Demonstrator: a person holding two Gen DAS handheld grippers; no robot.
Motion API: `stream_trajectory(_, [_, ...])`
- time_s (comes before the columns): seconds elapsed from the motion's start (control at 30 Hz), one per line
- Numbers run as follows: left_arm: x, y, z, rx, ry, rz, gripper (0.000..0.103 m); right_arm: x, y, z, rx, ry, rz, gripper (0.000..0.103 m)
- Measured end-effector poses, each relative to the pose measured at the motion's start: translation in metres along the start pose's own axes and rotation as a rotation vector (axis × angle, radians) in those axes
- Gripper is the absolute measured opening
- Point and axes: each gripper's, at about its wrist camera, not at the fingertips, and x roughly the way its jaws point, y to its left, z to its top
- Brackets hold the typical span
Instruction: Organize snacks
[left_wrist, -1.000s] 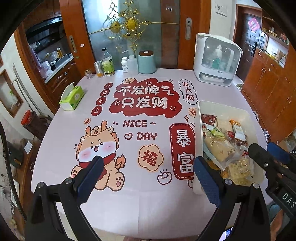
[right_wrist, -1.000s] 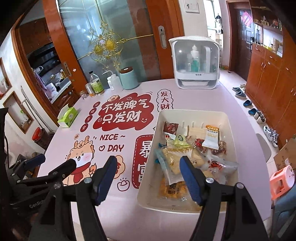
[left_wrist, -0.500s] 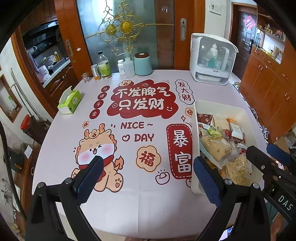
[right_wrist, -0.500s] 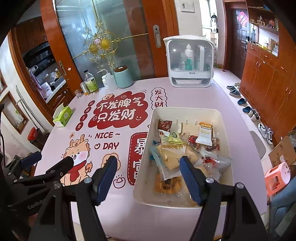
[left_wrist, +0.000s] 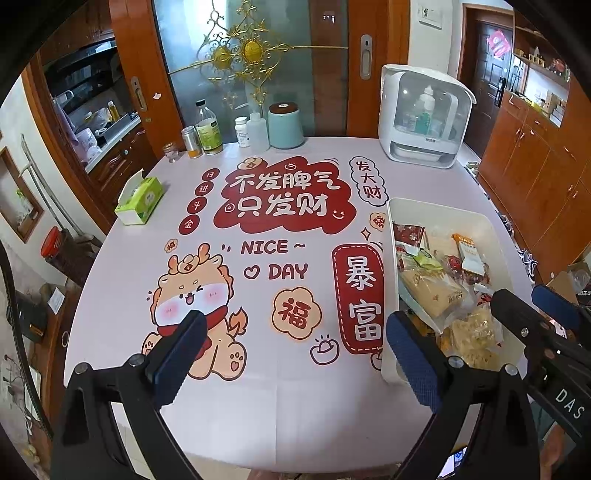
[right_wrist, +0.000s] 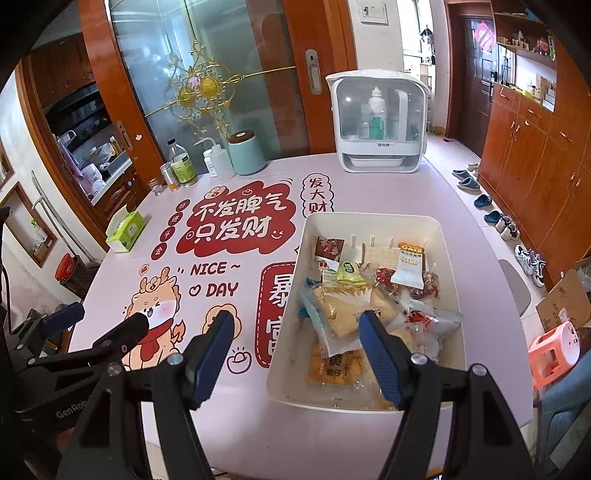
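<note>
A white bin (right_wrist: 373, 220) on the right side of the table holds several snack packets. Among them are a clear bag of tan pastry (right_wrist: 341, 308), a white and orange packet (right_wrist: 410, 266), a dark red packet (right_wrist: 328, 249) and a yellow pack (right_wrist: 336, 365). My right gripper (right_wrist: 295, 321) hangs open and empty over the bin's near left corner. My left gripper (left_wrist: 295, 325) is open and empty above the printed tablecloth, left of the bin (left_wrist: 437, 208). Each gripper also shows in the other's view: left gripper (right_wrist: 98, 321), right gripper (left_wrist: 528, 301).
A green tissue box (left_wrist: 140, 199) lies at the table's left edge. Bottles and a teal canister (left_wrist: 286, 125) line the far edge beside a white countertop cabinet (left_wrist: 424, 118). A pink stool (right_wrist: 554, 350) and shoes are on the floor to the right.
</note>
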Motion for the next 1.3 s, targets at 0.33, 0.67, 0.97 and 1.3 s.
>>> stream_trajectory(0.33, [0.0,0.0,0.001,0.002,-0.001,0.0,0.097,-0.001,0.001,-0.001,-0.001,-0.003,0.001,0.071])
stream_trajectory(0.67, [-0.001,-0.002,-0.003,0.003,0.005,-0.002,0.097,-0.002,0.001,-0.001,0.0,-0.002,0.002,0.071])
stream_trajectory(0.97, [-0.002,-0.006,-0.01,0.009,0.011,-0.007,0.097,-0.003,0.001,-0.001,0.002,-0.002,0.003,0.071])
stream_trajectory(1.3, [-0.002,-0.005,-0.009,0.014,0.017,-0.016,0.097,-0.005,0.002,-0.002,0.001,-0.001,0.004,0.071])
